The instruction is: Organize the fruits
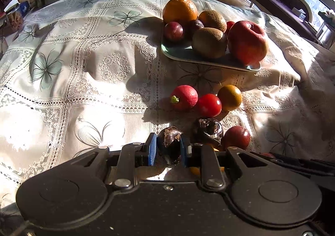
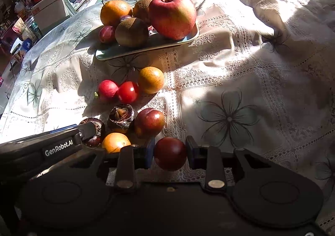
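Surface: sunlit lace tablecloth (image 2: 230, 72) over the counter, cluttered room behind.
Left gripper (image 1: 167, 148): blue pads pinching a dark water chestnut (image 1: 169, 143).
Right gripper (image 2: 170, 153): clamped on a dark red plum (image 2: 170, 153).
Ahead of both: loose small fruits just beyond the fingers; farther ahead the pale tray (image 2: 108, 52) holds an apple (image 2: 172, 15), orange (image 2: 115, 12), kiwis and plums.

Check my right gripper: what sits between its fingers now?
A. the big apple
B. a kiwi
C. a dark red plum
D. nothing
C: the right gripper has a dark red plum between its two fingers, while the apple and kiwis sit on the tray.
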`<state>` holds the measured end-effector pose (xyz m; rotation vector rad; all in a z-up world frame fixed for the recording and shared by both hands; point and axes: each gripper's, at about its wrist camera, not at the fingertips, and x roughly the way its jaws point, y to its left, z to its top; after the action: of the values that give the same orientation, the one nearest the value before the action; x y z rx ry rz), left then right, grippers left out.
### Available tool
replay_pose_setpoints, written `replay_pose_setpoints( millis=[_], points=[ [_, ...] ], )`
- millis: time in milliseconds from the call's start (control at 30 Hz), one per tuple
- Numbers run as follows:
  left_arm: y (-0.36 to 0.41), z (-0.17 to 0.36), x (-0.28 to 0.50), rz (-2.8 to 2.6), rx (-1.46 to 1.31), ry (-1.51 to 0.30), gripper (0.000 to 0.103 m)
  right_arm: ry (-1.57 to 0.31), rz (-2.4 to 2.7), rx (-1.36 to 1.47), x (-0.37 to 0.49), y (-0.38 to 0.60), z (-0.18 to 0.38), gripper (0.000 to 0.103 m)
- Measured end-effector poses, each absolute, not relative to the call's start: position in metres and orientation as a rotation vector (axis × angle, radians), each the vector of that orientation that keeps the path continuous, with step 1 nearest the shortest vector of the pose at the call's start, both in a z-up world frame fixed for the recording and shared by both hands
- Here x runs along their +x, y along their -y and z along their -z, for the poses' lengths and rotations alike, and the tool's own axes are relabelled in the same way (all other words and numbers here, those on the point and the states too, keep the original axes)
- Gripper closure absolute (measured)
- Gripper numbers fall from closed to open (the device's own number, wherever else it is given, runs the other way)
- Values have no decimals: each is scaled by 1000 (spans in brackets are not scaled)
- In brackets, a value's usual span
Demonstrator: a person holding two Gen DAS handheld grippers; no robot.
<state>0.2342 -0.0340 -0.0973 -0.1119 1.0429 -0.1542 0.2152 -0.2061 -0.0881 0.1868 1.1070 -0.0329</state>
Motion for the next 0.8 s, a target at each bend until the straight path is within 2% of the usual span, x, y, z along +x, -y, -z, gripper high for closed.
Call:
replay_pose_setpoints(
  millis=[500,800],
  points=[
    [31,96,232,137,-124,-1022,73,-1096,32,159,215,202,86,71],
    [31,77,218,90,-102,-970,73,-1095,67,200,209,209,76,71]
  ],
)
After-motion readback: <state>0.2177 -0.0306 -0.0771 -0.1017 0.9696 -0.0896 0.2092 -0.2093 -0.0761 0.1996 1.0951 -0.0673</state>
